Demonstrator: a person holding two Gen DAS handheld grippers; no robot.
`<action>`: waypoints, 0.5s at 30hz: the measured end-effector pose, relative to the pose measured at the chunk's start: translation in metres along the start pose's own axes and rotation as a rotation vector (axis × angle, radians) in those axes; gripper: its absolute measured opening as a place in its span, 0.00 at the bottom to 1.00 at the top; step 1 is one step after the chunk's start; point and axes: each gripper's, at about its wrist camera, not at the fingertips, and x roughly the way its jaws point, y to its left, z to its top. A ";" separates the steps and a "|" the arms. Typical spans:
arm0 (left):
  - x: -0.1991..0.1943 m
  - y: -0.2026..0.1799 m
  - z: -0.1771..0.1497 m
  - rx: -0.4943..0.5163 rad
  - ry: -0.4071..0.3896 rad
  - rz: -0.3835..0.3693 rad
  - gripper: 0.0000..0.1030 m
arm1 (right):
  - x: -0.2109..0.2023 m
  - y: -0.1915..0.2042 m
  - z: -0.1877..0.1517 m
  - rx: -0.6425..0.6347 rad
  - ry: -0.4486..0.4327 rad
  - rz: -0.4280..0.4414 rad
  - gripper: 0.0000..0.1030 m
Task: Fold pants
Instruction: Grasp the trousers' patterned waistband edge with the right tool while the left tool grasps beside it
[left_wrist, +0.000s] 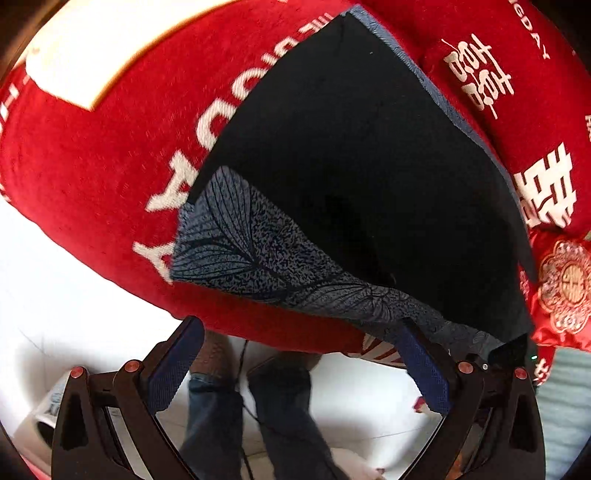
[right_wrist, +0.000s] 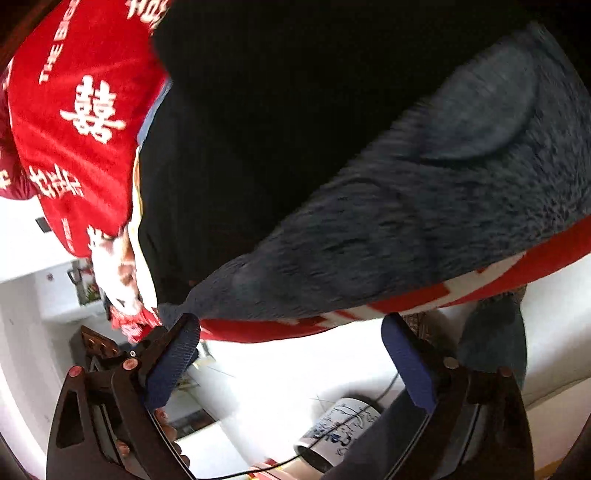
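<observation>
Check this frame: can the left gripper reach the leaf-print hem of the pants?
Probably yes. The left gripper is open, the leaf-print hem lies just ahead on the red blanket, and nothing sits between.

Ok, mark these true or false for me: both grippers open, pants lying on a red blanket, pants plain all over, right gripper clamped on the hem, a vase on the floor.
1. Both grippers are open. True: the left gripper and the right gripper each show a wide gap between the fingers, with no cloth in it.
2. The pants lie on a red blanket with white lettering. True.
3. The pants are plain black all over. False: a grey-blue leaf-print part shows at the near edge.
4. The right gripper is clamped on the hem. False: it holds nothing.
5. A white vase with blue markings lies below on the floor. True.
</observation>
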 end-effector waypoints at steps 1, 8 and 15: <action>0.002 0.002 0.001 -0.016 -0.004 -0.020 1.00 | 0.001 -0.005 0.003 0.015 -0.006 0.024 0.91; -0.009 -0.003 0.009 -0.031 -0.031 -0.076 1.00 | 0.006 -0.011 0.000 0.115 0.014 0.254 0.11; 0.005 -0.007 0.011 -0.054 -0.011 -0.069 1.00 | 0.008 0.008 0.011 0.036 0.047 0.182 0.41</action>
